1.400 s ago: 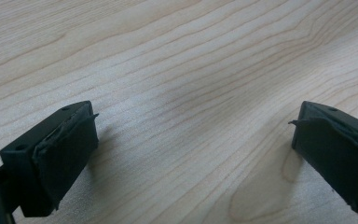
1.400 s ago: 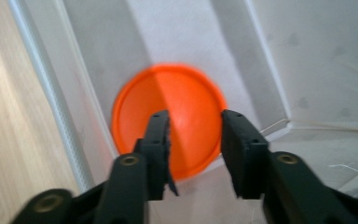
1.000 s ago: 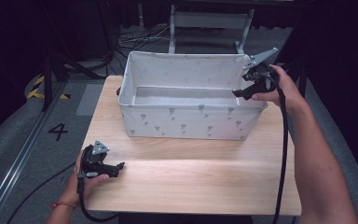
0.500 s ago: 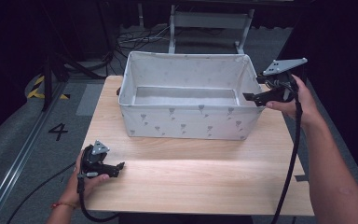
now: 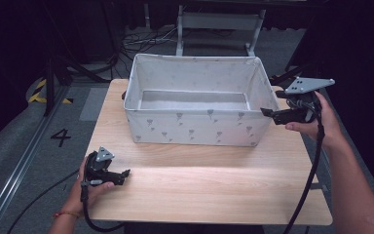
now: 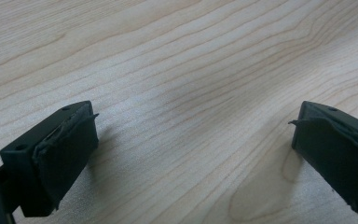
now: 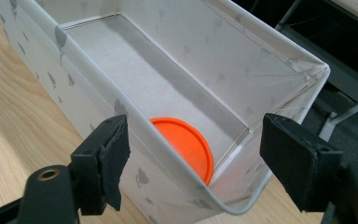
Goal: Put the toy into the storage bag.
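A white fabric box (image 5: 195, 127) with a grey print stands on the far half of the wooden table (image 5: 214, 185). In the right gripper view an orange disc (image 7: 186, 144) lies flat on the floor of the box (image 7: 177, 60), in its near right corner. My right gripper (image 5: 269, 113) hovers just off the box's right end, jaws pointing at that corner. It is open (image 7: 196, 140), and nothing is between its pads. At the table's front left my left gripper (image 5: 123, 175) rests low over the wood. Its jaws are wide open (image 6: 191, 154) over bare wood (image 6: 177, 70).
A black cable (image 5: 311, 170) trails from the right gripper along the forearm and across the table's right edge. Beyond the table stand a metal frame (image 5: 219, 22) and floor cables. A floor rail with a painted 4 (image 5: 61, 137) runs at the left.
The right gripper has drawn back to the right, from over the box's right rim to beside its right end. The left gripper has stayed put.
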